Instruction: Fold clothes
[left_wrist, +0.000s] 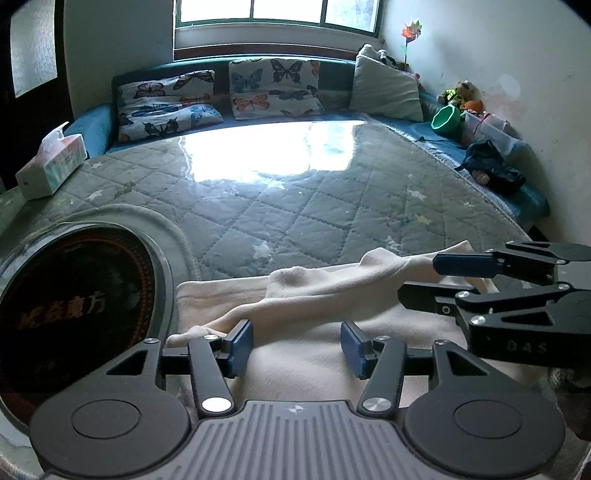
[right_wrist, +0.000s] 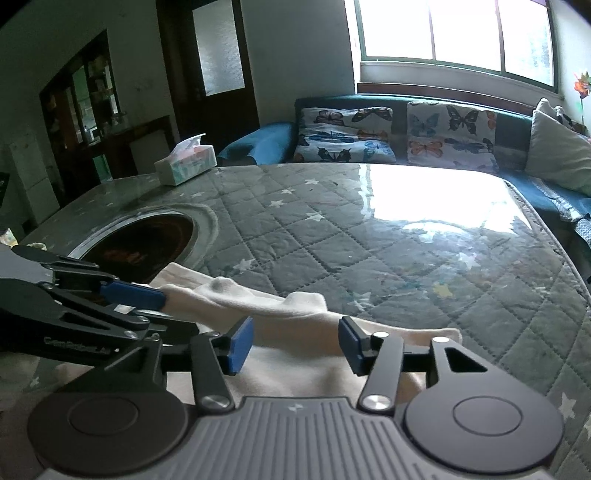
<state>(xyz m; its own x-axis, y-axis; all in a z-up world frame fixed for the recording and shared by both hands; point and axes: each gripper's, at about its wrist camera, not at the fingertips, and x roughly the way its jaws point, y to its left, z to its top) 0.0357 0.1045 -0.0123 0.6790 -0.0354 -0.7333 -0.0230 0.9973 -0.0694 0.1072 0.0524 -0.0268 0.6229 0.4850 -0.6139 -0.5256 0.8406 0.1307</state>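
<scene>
A cream garment (left_wrist: 314, 291) (right_wrist: 295, 306) lies at the near edge of the quilted table (left_wrist: 295, 206) (right_wrist: 406, 240), its upper layer bunched into a long ridge across the flat lower layer. My left gripper (left_wrist: 297, 347) is open, low over the garment's left part, with cloth showing in the gap between its blue pads. My right gripper (right_wrist: 295, 345) is also open, and the ridge runs across behind its gap. From the other camera each appears sideways: the right gripper (left_wrist: 419, 278) at the ridge's right end, the left gripper (right_wrist: 179, 314) at its left end.
A round dark glass inset (left_wrist: 74, 314) (right_wrist: 144, 240) sits in the table just left of the garment. A tissue box (left_wrist: 51, 166) (right_wrist: 186, 162) stands at the far left corner. Behind is a blue sofa (left_wrist: 332, 74) with butterfly pillows (left_wrist: 273, 88), a green bowl (left_wrist: 445, 120) and dark clothing (left_wrist: 491, 166).
</scene>
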